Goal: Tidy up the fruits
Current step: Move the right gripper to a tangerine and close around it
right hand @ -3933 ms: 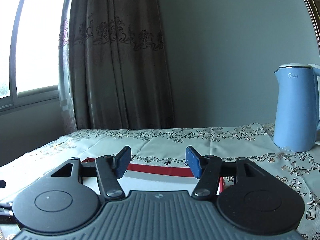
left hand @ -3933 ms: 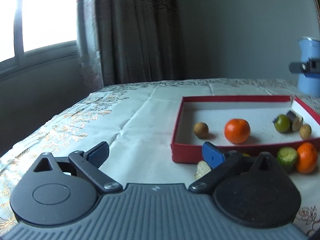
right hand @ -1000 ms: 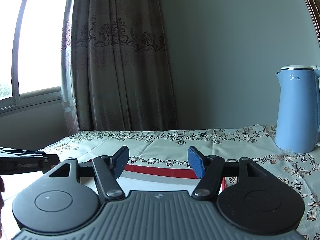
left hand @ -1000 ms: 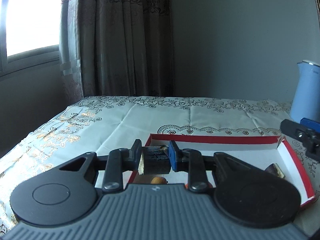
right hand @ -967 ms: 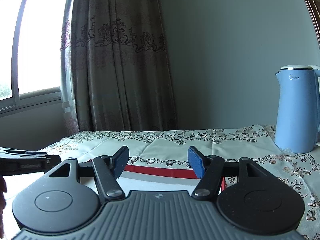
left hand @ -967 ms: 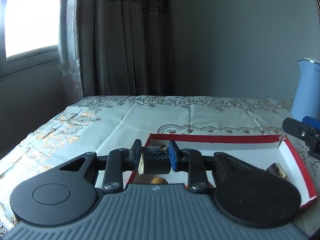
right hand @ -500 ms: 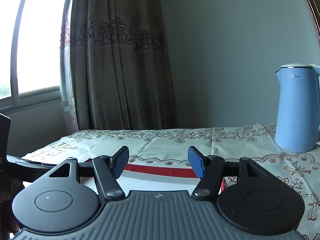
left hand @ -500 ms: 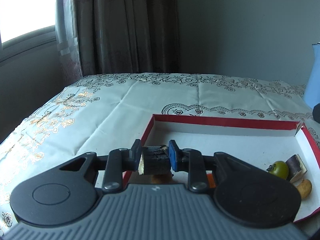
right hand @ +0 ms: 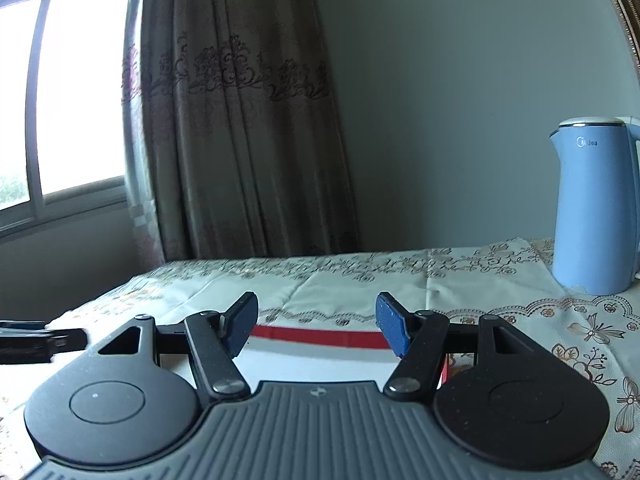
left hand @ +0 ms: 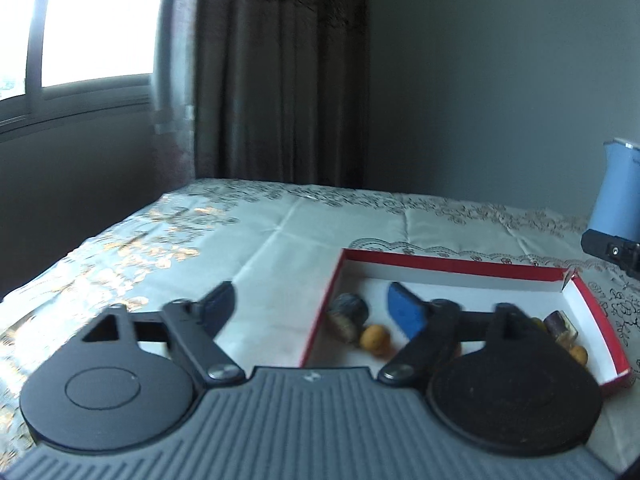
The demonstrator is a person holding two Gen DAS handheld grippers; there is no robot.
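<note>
In the left wrist view my left gripper (left hand: 310, 310) is open and empty above the left edge of the red tray (left hand: 452, 266). A dark chunk of fruit (left hand: 349, 315) lies inside the tray at its left wall, beside a small tan round fruit (left hand: 375, 340). Another dark piece (left hand: 560, 323) and a small tan fruit (left hand: 579, 354) lie at the tray's right end. In the right wrist view my right gripper (right hand: 316, 326) is open and empty over the tray's far rim (right hand: 320, 335). The tray's contents are hidden there.
A light blue kettle (right hand: 596, 208) stands on the patterned tablecloth (right hand: 360, 276) at the right; it also shows in the left wrist view (left hand: 620, 196). Curtains and a window are behind the table. The left gripper's tip (right hand: 36, 342) shows at the left edge of the right wrist view.
My left gripper has opened and let go of the dark fruit chunk, which now lies in the tray by the left wall. The right gripper has not moved.
</note>
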